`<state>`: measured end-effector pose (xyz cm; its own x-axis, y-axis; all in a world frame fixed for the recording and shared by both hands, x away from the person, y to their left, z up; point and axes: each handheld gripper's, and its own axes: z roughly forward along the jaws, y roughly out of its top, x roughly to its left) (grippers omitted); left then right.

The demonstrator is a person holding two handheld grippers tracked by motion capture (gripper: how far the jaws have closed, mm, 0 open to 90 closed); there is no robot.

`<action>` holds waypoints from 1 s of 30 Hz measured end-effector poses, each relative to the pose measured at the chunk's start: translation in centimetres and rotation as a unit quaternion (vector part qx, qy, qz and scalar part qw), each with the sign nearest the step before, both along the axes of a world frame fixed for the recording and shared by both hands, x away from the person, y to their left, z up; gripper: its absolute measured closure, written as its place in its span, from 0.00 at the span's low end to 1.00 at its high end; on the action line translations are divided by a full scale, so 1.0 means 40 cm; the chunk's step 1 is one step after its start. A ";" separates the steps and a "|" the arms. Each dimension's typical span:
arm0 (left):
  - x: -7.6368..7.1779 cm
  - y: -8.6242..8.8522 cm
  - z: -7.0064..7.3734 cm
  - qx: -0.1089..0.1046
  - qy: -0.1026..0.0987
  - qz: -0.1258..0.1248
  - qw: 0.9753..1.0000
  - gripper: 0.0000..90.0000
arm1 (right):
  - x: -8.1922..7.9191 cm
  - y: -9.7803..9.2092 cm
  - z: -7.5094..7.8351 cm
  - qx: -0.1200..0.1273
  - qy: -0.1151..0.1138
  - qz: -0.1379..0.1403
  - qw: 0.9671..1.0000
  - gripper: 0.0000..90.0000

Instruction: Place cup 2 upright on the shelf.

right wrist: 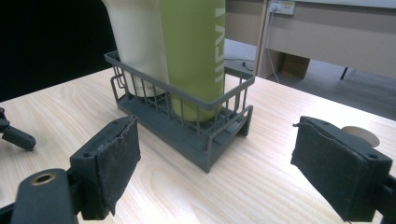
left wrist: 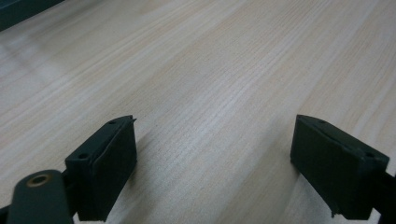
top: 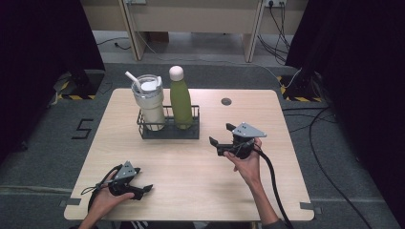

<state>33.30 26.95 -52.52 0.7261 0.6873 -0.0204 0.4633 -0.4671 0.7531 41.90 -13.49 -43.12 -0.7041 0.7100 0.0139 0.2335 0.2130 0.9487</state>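
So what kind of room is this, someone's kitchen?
Probably not a kitchen: it looks like a lab or recording studio. Black curtains flank a lone wooden table, cables trail over grey floor, and hazard tape marks stand feet.

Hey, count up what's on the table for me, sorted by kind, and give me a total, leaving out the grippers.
Drink containers: 2, a green bottle and a cream tumbler with a straw
Wire racks: 1, the dark rack holding both
Total: 3
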 end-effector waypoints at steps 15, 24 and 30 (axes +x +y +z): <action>0.000 0.000 0.000 0.000 0.000 0.000 1.000 0.16 | -0.038 0.003 -0.055 -0.011 0.018 0.011 1.000 0.17; 0.000 0.000 0.000 0.000 0.000 0.000 1.000 0.16 | -0.063 0.008 -0.076 -0.015 0.021 0.025 0.999 0.17; 0.000 0.000 0.000 0.000 0.000 0.000 1.000 0.16 | -0.074 0.012 -0.088 -0.020 0.027 0.032 0.999 0.17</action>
<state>33.30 26.96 -52.51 0.7262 0.6872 -0.0207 0.4637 -0.4674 0.7526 38.95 -13.00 -46.65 -0.7469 0.6644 0.0265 0.2692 0.2658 0.9257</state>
